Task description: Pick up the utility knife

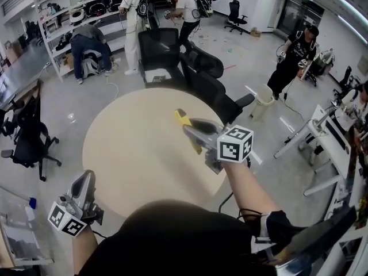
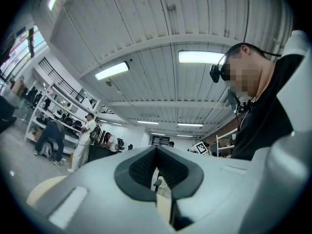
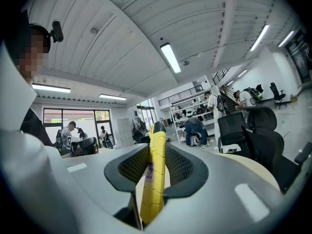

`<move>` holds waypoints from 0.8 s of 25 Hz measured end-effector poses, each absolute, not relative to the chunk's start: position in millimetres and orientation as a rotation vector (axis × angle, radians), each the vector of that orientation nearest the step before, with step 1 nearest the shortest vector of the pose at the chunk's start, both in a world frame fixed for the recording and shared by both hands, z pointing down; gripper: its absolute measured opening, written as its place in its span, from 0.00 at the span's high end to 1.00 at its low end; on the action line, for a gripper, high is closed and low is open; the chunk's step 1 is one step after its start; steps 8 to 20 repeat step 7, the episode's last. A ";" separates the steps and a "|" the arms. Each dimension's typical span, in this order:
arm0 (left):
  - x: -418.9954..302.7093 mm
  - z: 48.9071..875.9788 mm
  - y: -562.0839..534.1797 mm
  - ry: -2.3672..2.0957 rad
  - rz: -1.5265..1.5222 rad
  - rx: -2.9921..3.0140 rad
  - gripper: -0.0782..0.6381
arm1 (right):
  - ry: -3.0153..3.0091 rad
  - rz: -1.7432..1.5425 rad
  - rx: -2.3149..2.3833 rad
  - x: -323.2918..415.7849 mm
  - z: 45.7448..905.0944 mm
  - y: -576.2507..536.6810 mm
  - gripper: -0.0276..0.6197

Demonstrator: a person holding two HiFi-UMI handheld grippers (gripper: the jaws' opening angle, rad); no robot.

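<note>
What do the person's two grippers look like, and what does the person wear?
The left gripper and the right gripper both have light grey bodies that taper to two jaws with dark, ribbed pads. Each carries a white cube printed with black square markers. The person wears a black top; the forearms are uncovered.

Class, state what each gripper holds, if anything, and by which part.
The right gripper clamps the yellow utility knife by the middle of its body, with the knife's black-tipped end poking out past the jaws. The left gripper holds nothing.
</note>
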State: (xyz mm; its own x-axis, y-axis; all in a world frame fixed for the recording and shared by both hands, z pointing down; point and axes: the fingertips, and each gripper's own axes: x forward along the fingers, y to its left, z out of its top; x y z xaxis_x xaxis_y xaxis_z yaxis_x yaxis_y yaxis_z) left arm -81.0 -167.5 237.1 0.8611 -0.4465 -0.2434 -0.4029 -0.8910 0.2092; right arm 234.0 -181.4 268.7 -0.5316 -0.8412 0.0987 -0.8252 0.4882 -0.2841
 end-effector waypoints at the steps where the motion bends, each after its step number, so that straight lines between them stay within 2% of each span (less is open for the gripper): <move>1: -83.2 239.4 -168.6 -0.660 -0.432 2.884 0.90 | 2.662 -0.462 -1.495 232.1 270.8 -181.9 0.77; 20: -85.3 244.2 -171.9 -0.653 -0.436 2.879 0.90 | 2.659 -0.464 -1.506 231.9 275.5 -184.1 0.77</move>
